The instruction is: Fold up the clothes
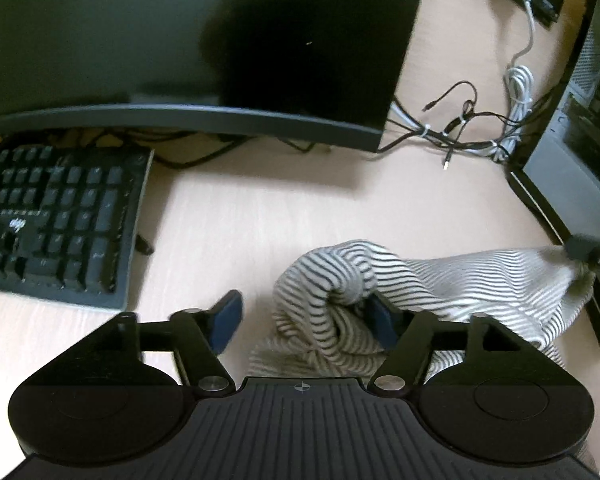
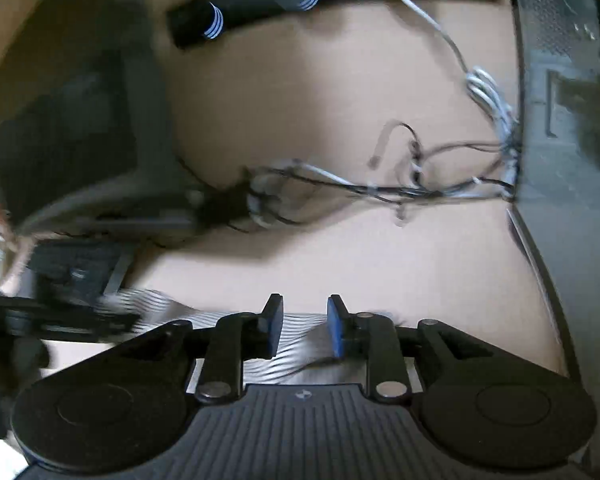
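Observation:
A black-and-white striped garment (image 1: 460, 280) lies bunched on the light wooden desk (image 1: 260, 208). My left gripper (image 1: 306, 314) is open; a roll of the cloth drapes over its right finger (image 1: 380, 320), and its left finger (image 1: 228, 316) is bare. In the right wrist view, my right gripper (image 2: 302, 326) is open with the striped garment (image 2: 296, 352) lying between and under its blue pads. The right gripper's tip shows at the cloth's far right edge in the left wrist view (image 1: 588, 252). The left gripper shows blurred in the right wrist view (image 2: 60, 316).
A black keyboard (image 1: 56, 224) lies at the left. A curved dark monitor (image 1: 204, 48) stands behind. A tangle of black and white cables (image 1: 476, 132) lies at the back right. A dark computer case (image 1: 580, 140) stands at the right edge, also in the right wrist view (image 2: 564, 140).

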